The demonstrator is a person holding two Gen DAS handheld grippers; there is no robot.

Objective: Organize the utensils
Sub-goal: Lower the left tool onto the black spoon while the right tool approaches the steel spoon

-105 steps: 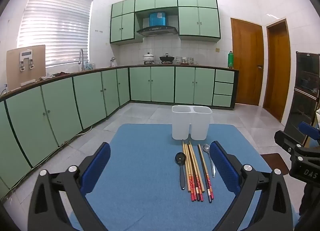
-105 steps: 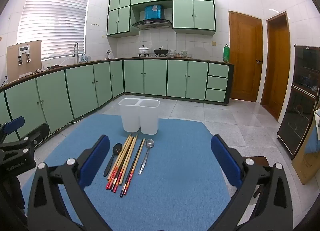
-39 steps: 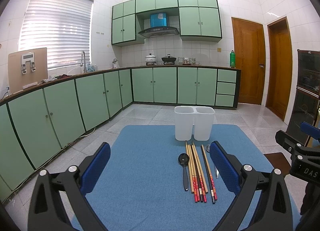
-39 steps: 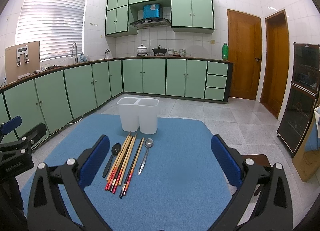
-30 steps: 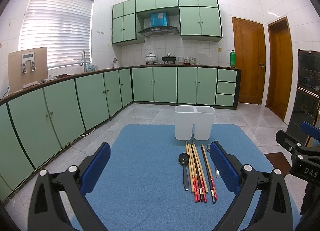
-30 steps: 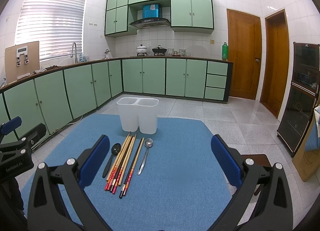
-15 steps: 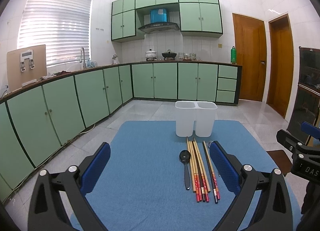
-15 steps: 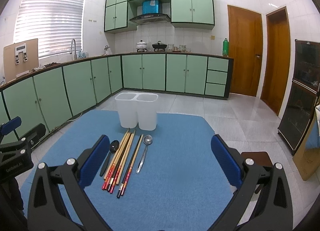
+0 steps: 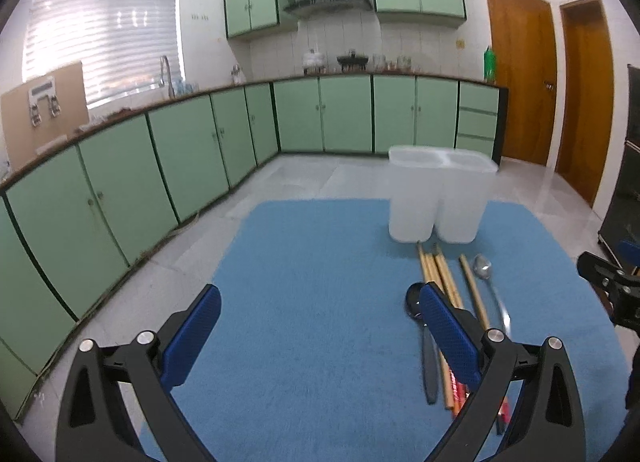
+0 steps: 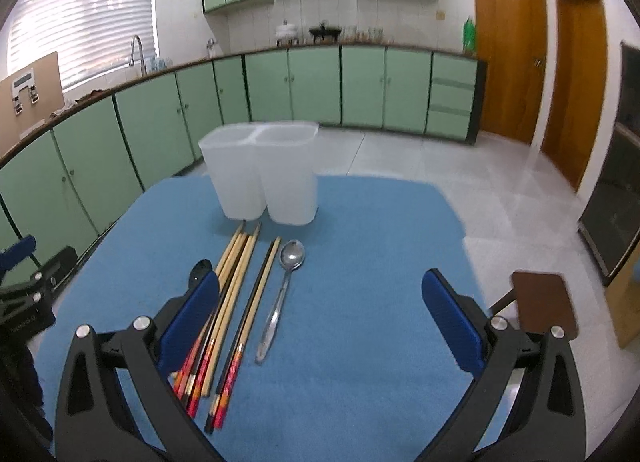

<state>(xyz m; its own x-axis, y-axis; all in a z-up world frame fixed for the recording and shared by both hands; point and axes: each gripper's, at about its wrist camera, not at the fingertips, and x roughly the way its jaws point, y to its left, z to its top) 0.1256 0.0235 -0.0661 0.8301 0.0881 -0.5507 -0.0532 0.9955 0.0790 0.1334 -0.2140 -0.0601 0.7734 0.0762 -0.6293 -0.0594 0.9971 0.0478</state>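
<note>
Chopsticks (image 10: pixel 236 294) lie untouched; both tools (image 9: pixel 320 336) (image 10: pixel 320 320) gape empty.

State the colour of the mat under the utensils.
Blue mat, clearest in the right wrist view.

A plain blue mat (image 10: pixel 360 262) covers the desk. The two-part holder (image 10: pixel 262 174) at the far side is translucent white. The chopsticks (image 10: pixel 236 282) are pale wood — red-patterned at their near ends. One spoon (image 10: pixel 286 282) is silver, the other spoon (image 9: pixel 416 302) black. The fingers (image 10: pixel 188 318) carry blue pads.
</note>
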